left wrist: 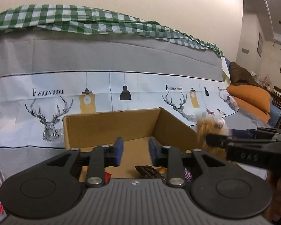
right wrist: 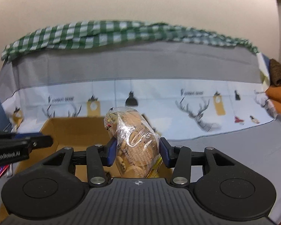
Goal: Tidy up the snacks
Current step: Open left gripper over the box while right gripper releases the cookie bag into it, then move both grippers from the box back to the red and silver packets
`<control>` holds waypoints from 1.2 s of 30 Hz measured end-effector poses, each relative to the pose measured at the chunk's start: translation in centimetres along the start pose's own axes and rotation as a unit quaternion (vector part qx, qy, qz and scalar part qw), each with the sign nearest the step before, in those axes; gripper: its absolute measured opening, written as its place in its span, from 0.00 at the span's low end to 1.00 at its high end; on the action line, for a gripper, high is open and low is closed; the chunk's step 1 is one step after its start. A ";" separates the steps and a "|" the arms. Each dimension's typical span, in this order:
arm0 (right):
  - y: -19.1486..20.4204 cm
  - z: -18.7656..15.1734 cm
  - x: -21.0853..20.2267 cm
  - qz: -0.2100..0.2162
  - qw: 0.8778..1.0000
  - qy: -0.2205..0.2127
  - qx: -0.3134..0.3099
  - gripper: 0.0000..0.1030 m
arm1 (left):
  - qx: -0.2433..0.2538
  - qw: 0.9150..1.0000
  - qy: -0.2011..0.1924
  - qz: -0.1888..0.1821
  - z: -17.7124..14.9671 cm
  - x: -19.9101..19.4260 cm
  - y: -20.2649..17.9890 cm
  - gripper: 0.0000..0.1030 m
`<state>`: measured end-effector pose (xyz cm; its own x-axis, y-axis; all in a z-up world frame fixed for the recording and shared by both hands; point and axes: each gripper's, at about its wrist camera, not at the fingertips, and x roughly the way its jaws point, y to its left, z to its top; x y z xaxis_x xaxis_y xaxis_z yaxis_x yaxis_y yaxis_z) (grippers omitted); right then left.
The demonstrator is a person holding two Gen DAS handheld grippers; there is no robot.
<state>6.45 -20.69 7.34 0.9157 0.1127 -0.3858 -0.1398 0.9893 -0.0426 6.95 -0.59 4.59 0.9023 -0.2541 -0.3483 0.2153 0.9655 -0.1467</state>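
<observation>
— Right gripper (right wrist: 135, 151)?
— Clamped on the clear biscuit bag (right wrist: 133, 140), held above the cardboard box (left wrist: 110, 129).
— Left gripper (left wrist: 135, 151)?
— Parted, empty — poised over the box.

Both views are evenly and softly lit by indoor light, moderately bright, with a warm cast on the cream wall (left wrist: 159, 3); no lamp is visible. Shadows are faint. Fisheye distortion bows the green checked cloth (left wrist: 88, 21) and the sofa back into arcs and darkens the corners. The left wrist view is fairly sharp, though the biscuit bag (left wrist: 211, 129) smears with motion. The right wrist view is blurrier: its printed deer cover (right wrist: 196, 110) is streaked, while glare glints on the biscuit bag's plastic (right wrist: 133, 133).
</observation>
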 end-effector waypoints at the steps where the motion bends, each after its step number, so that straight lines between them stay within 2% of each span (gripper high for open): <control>1: 0.3 -0.1 0.2 -0.005 1.000 0.005 -0.010 0.49 | 0.002 1.000 0.001 0.001 0.0 0.0 0.0 0.36; 4: 0.7 -0.2 0.2 -0.014 1.000 0.001 -0.023 0.66 | 0.001 1.000 0.000 0.003 0.0 -0.2 0.2 0.36; 5: 0.8 -0.2 0.3 -0.014 1.000 0.002 -0.023 0.69 | -0.001 1.000 0.000 0.005 0.0 -0.2 0.4 0.37; 9: 1.0 -0.2 0.3 -0.020 0.999 0.002 -0.026 0.69 | -0.025 1.000 0.009 0.004 0.2 -0.2 1.4 0.38; 12: 1.4 -0.2 0.4 -0.021 0.999 0.002 -0.031 0.69 | -0.044 0.999 0.021 0.015 0.3 -0.1 2.5 0.44; 16: 2.1 -0.1 0.4 -0.017 0.999 0.000 -0.035 0.68 | -0.073 0.996 0.036 0.036 0.3 -0.5 4.3 0.59; 18: 2.8 -0.1 0.4 -0.015 0.999 -0.001 -0.035 0.65 | -0.081 0.995 0.039 0.049 0.3 -1.0 5.2 0.59; 21: 3.8 0.1 0.3 -0.004 1.000 -0.002 -0.023 0.52 | -0.087 0.993 0.038 0.064 0.1 -2.4 6.6 0.58; 22: 4.2 0.1 0.2 0.003 1.000 -0.002 -0.016 0.42 | -0.090 0.993 0.039 0.067 0.0 -3.0 7.1 0.54; 23: 4.6 0.2 0.1 0.013 1.000 -0.003 -0.009 0.30 | -0.094 0.992 0.042 0.067 -0.2 -3.6 7.7 0.44; 25: 5.7 0.2 0.0 0.036 0.999 -0.003 0.001 0.18 | -0.109 0.991 0.063 0.053 -0.3 -4.4 9.3 0.28; 26: 6.4 0.1 -0.2 0.047 0.999 -0.003 0.002 0.15 | -0.103 0.990 0.079 0.052 -0.2 -4.7 10.0 0.21; 29: 8.9 -0.1 -0.6 0.080 0.997 -0.008 -0.011 0.15 | -0.044 0.993 0.086 0.074 0.1 -6.1 11.1 0.18; 30: 9.8 -0.1 -0.8 0.089 0.996 -0.010 -0.016 0.15 | -0.048 0.993 0.084 0.074 0.0 -6.5 11.8 0.18; 33: 12.4 -0.4 -1.2 0.119 0.993 -0.013 -0.022 0.15 | -0.111 0.988 0.080 0.071 -2.0 -7.0 15.1 0.18; 34: 13.3 -0.5 -1.2 0.129 0.991 -0.011 -0.024 0.15 | -0.123 0.984 0.101 0.082 -2.9 -6.7 16.0 0.18; 35: 14.2 -0.6 -1.1 0.140 0.990 -0.009 -0.027 0.15 | -0.133 0.976 0.132 0.110 -3.4 -6.2 16.9 0.18; 36: 15.1 -0.7 -1.1 0.150 0.988 -0.007 -0.030 0.15 | -0.148 0.972 0.136 0.124 -3.4 -6.1 17.9 0.18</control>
<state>3.07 -5.96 6.48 0.8351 0.4009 -0.3766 -0.4268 0.9042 0.0161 4.01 18.00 0.94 0.7718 -0.0594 -0.6331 -0.1503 0.9503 -0.2725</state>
